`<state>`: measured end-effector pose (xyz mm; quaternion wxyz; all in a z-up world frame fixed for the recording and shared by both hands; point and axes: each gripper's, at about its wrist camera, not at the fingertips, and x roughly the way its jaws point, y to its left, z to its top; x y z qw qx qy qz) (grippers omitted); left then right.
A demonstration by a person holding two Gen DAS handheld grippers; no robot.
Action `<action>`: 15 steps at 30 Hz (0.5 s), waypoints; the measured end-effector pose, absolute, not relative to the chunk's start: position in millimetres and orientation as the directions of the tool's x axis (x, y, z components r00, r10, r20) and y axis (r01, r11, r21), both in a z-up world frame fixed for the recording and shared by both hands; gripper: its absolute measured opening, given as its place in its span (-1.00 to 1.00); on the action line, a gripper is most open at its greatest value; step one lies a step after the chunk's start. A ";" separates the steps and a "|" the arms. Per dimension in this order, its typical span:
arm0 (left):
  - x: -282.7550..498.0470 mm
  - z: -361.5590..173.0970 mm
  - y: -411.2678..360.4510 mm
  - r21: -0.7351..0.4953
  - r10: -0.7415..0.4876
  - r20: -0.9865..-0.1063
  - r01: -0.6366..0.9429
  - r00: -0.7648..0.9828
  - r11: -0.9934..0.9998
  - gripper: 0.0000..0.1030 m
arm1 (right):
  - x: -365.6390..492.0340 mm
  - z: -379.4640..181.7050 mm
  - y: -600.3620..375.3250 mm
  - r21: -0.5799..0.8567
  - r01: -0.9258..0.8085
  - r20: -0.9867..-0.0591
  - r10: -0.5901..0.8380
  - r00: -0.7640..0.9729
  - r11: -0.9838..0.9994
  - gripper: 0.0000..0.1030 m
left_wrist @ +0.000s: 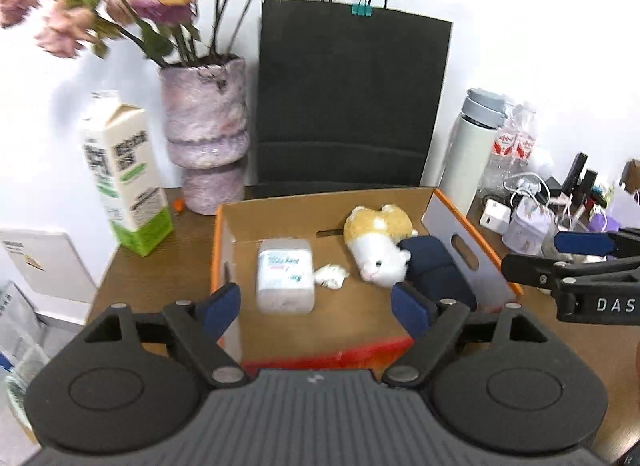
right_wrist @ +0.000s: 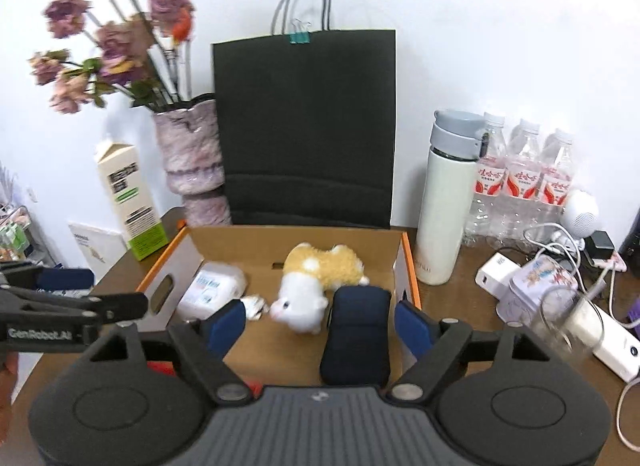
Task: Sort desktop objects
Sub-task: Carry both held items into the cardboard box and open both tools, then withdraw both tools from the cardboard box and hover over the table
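Both grippers wide open and empty above the cardboard box (right_wrist: 406,262)

Inside, left to right: tissue pack (left_wrist: 285,280), crumpled tissue (left_wrist: 330,276), plush hamster (right_wrist: 310,286), navy pouch (right_wrist: 357,336); all look soft and light, best pinched across the middle by left gripper (left_wrist: 316,308) or right gripper (right_wrist: 320,328).

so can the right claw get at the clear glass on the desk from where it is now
Probably yes. The right claw is open and empty over the box, and the glass stands just outside it to the right with nothing above it; only the tin crowds it.

Light: bright, even, wall washed out white.
Blur: flowers (left_wrist: 120,5) smeared in both views.
Edges: fisheye bending, dark corners.
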<state>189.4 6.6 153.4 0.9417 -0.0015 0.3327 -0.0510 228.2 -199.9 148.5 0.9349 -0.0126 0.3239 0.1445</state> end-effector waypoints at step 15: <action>12.8 40.6 -5.7 -0.089 -0.246 -0.605 0.243 0.757 0.966 0.91 | 72.0 43.5 -231.6 0.208 -0.344 -0.589 0.398 0.703 0.916 0.69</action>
